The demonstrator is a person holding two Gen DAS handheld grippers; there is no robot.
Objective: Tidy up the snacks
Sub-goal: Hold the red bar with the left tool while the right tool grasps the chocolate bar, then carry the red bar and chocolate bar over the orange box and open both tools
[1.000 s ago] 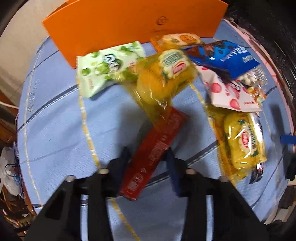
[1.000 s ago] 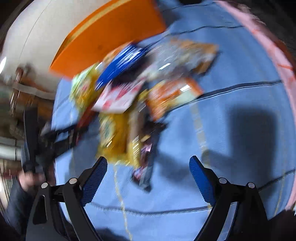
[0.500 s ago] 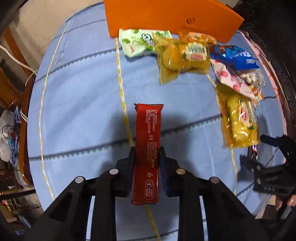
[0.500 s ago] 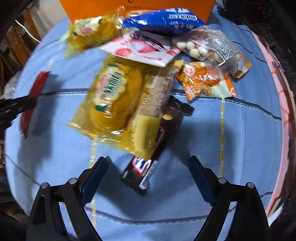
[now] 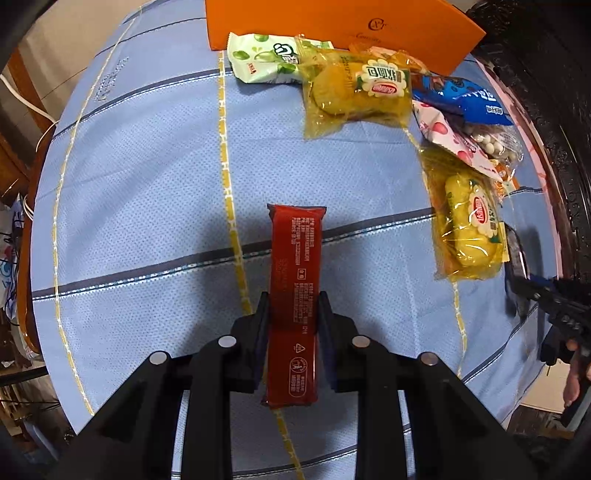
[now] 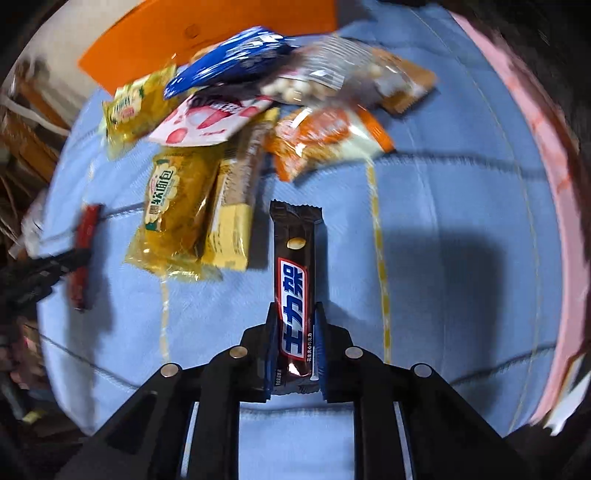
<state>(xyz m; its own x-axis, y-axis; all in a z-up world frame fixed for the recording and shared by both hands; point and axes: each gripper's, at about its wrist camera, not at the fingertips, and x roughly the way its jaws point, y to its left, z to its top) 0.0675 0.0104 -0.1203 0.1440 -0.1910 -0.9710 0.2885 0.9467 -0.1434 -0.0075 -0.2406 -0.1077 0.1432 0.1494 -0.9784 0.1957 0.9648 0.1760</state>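
Two bars are now off the heap, one in each tool. The right tool (image 6: 295,343) has just clamped its jaws on the brown chocolate bar (image 6: 295,284); half a second ago those jaws stood wide, with the bar lying between them, tucked under the yellow pile. The bar now sticks straight out ahead of that tool, clear of the yellow cake packet (image 6: 173,210) and the wafer bar (image 6: 232,218) just off to its left. The left tool (image 5: 293,325) keeps its grip on the red bar (image 5: 295,288), held over a bare stretch of the blue-clothed table (image 5: 147,184), well away from the remaining snacks, which lie ahead and to its right in front of the orange box (image 5: 332,29). Compared with a second ago, the red bar has been drawn out from under the other yellow cake packet (image 5: 358,92) and turned to point straight ahead. With both tools loaded, I'd guess the sorting is barely begun and placing comes next.
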